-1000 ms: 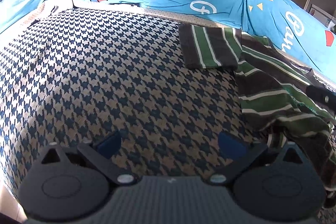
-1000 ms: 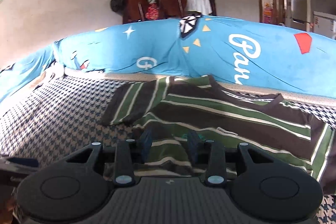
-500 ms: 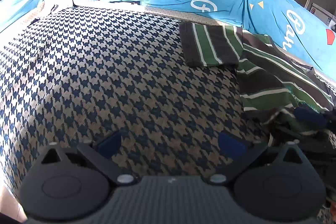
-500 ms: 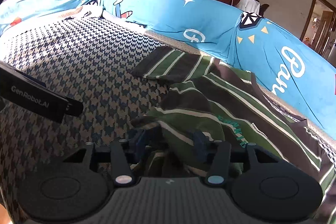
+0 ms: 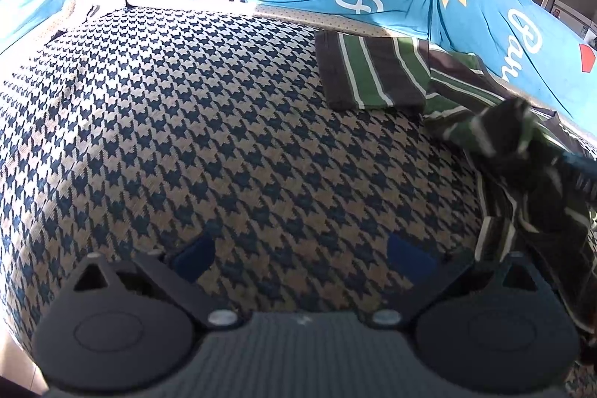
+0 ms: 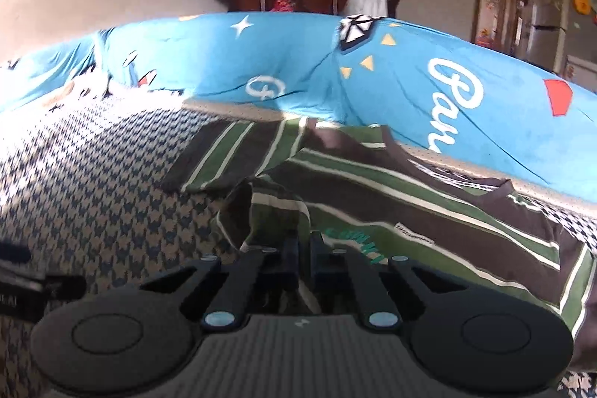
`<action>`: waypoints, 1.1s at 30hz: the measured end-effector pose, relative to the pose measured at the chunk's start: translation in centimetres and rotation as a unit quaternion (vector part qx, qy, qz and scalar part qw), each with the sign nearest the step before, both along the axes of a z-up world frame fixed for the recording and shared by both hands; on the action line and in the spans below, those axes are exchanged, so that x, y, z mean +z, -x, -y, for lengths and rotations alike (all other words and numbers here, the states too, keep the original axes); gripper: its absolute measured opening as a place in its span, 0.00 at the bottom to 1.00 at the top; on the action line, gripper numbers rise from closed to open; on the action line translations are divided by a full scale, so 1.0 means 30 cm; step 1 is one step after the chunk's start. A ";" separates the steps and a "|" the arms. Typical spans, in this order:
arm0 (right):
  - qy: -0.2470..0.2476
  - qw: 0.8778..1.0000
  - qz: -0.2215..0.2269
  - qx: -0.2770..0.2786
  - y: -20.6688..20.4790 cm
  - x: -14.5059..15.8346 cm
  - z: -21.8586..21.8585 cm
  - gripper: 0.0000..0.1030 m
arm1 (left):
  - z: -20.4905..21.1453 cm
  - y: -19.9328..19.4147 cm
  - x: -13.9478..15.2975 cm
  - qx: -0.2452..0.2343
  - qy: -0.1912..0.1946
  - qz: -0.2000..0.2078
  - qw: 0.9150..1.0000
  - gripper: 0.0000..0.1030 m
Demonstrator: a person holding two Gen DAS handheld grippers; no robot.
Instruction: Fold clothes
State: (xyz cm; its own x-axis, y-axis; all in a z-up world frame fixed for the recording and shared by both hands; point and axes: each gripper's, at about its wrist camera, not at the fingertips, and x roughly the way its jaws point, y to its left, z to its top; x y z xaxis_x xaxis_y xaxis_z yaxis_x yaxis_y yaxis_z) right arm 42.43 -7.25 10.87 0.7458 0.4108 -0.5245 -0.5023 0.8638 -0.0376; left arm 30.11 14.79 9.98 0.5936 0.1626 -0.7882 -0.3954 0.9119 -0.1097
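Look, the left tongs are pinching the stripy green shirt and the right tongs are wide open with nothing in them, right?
No, it's the other way round. In the right wrist view the right tongs are shut on a bunch of the stripy green shirt. In the left wrist view the left tongs are wide open over the houndstooth cover, holding nothing.

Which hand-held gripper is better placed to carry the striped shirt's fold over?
Right. The right hand-held gripper is shut on the striped shirt; the left hand-held gripper is open over bare houndstooth cover.
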 end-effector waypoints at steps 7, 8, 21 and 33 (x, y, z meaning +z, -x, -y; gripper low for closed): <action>-0.071 0.988 -0.025 -0.135 -0.135 0.032 0.136 0.07 | 0.017 -0.012 -0.012 -0.010 -0.001 -0.006 1.000 1.00; -0.078 0.985 -0.034 -0.151 -0.152 0.030 0.156 0.07 | 0.021 -0.014 -0.013 -0.011 -0.001 -0.007 1.000 1.00; -0.069 0.997 -0.045 0.009 0.029 0.132 0.100 0.14 | 0.028 -0.015 -0.013 -0.009 0.000 -0.005 1.000 1.00; -0.006 0.988 -0.100 0.120 0.111 0.034 -0.024 0.14 | 0.033 -0.015 -0.015 -0.013 -0.003 -0.008 1.000 1.00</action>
State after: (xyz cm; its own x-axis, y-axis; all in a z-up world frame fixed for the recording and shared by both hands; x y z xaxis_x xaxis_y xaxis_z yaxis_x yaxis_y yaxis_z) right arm 39.09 -6.53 11.88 0.5082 0.5706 -0.6451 -0.6889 0.7189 0.0931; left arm 30.55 13.81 9.53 0.5849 0.1528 -0.7966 -0.3738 0.9224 -0.0976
